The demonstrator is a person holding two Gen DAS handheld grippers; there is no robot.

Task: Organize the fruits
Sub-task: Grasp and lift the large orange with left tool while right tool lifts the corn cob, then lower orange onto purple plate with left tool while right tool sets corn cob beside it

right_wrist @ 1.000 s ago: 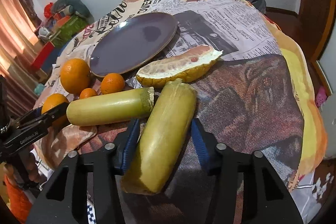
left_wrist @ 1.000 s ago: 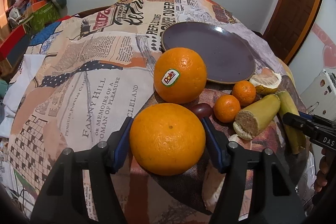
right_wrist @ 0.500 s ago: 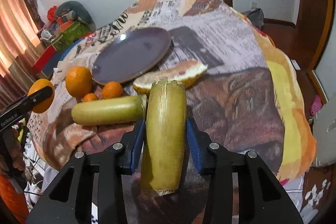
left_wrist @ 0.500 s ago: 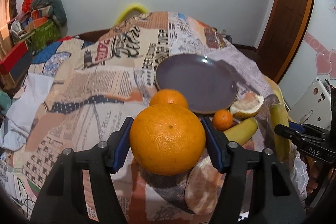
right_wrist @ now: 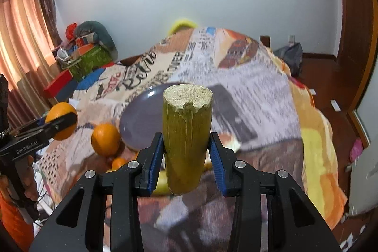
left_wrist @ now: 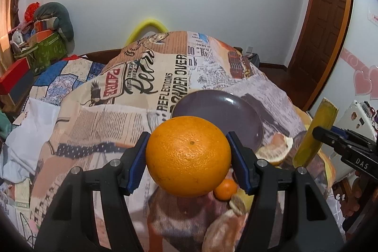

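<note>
Aloft, both fruits clear the plate rim.

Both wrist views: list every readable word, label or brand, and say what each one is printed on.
"PADRE": bedcover, red patch.
"REFLEXIONS": bedcover, vertical lettering beside the plate.
"OVER": bedcover, large black vertical letters.
"DAS": right gripper, seen from the left wrist view.
"GenRobot.AI": left gripper, seen from the right wrist view.
Newsprint columns and cursive lettering on the bedcover: too blurred to read.

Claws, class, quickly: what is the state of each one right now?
Left claw: closed on the large orange, lifted off the cloth.
Right claw: closed on the yellow-green cane piece, held upright.
</note>
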